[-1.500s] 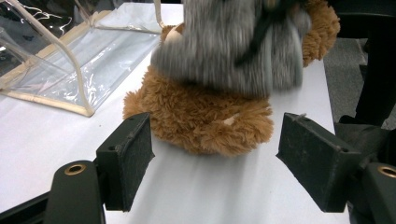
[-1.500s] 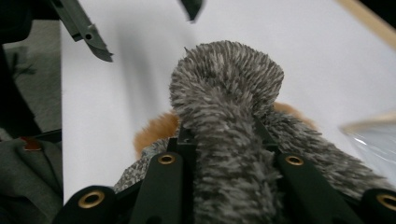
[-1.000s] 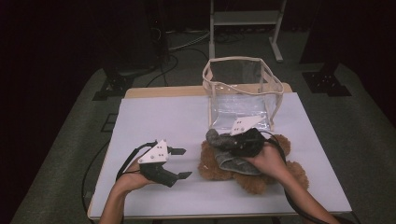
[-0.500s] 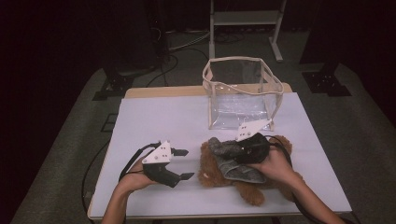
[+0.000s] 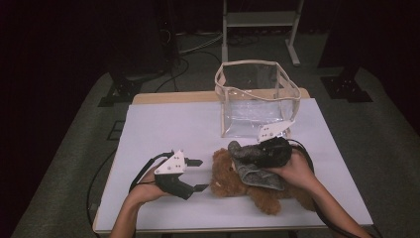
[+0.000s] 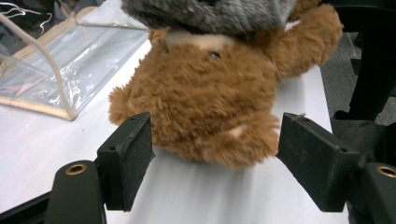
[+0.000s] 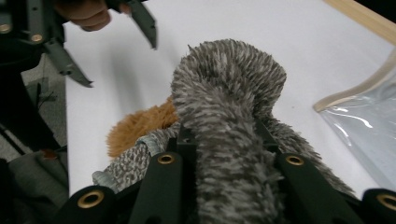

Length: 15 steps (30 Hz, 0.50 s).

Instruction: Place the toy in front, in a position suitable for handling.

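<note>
A brown teddy bear (image 5: 247, 191) lies on the white table (image 5: 163, 124), near its front edge. Draped over the bear is a grey knit cloth (image 5: 255, 171), and my right gripper (image 5: 240, 151) is shut on a fold of it, pointing left. In the right gripper view the grey cloth (image 7: 229, 93) bulges up between the jaws, with brown bear fur (image 7: 135, 126) under it. My left gripper (image 5: 202, 174) lies left of the bear, open, tips at the bear's edge. In the left gripper view the bear (image 6: 210, 102) sits just beyond the spread pads (image 6: 128, 154).
An open, clear plastic bag (image 5: 255, 99) with a beige rim stands at the back of the table, right behind the bear. Bare white table stretches to the left. Cables trail off the front edge from both grippers. Stands and cables occupy the dark floor beyond.
My left gripper has edged slightly right toward the bear. The right gripper has kept hold of the grey cloth and barely moved.
</note>
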Each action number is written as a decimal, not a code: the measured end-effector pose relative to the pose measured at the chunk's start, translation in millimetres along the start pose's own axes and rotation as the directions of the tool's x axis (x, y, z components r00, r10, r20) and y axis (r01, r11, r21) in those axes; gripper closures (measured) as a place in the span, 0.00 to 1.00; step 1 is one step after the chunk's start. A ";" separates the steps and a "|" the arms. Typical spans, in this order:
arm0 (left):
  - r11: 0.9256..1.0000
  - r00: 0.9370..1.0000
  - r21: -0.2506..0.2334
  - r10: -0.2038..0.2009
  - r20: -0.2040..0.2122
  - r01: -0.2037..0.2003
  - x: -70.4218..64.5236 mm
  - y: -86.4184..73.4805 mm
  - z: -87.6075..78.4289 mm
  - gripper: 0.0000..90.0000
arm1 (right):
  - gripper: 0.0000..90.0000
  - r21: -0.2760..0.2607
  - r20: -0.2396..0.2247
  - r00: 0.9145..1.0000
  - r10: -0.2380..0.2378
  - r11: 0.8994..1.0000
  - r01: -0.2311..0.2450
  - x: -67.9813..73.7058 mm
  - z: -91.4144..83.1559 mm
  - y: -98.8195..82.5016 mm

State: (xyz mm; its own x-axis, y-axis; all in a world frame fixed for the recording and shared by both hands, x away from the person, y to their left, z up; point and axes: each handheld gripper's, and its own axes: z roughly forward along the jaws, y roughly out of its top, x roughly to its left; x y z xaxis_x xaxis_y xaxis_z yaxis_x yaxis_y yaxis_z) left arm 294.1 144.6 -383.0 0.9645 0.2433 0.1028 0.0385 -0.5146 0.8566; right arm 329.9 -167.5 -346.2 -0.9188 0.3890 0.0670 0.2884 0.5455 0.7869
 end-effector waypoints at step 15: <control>1.000 0.995 0.012 0.015 0.100 -0.016 -8.2 7.3 58.0 0.38 | 0.79 -0.015 -0.034 0.999 -0.034 0.999 0.033 27.0 -10.3 -8.4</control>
State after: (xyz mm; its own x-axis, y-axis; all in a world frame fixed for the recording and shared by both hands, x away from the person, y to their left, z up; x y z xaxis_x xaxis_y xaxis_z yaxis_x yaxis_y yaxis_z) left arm 301.6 91.2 -406.9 0.9863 0.1521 0.0646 0.0259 -0.5284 0.8486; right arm 299.9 -169.2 -344.7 -0.9367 0.3448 0.0615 0.2536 0.5469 0.7979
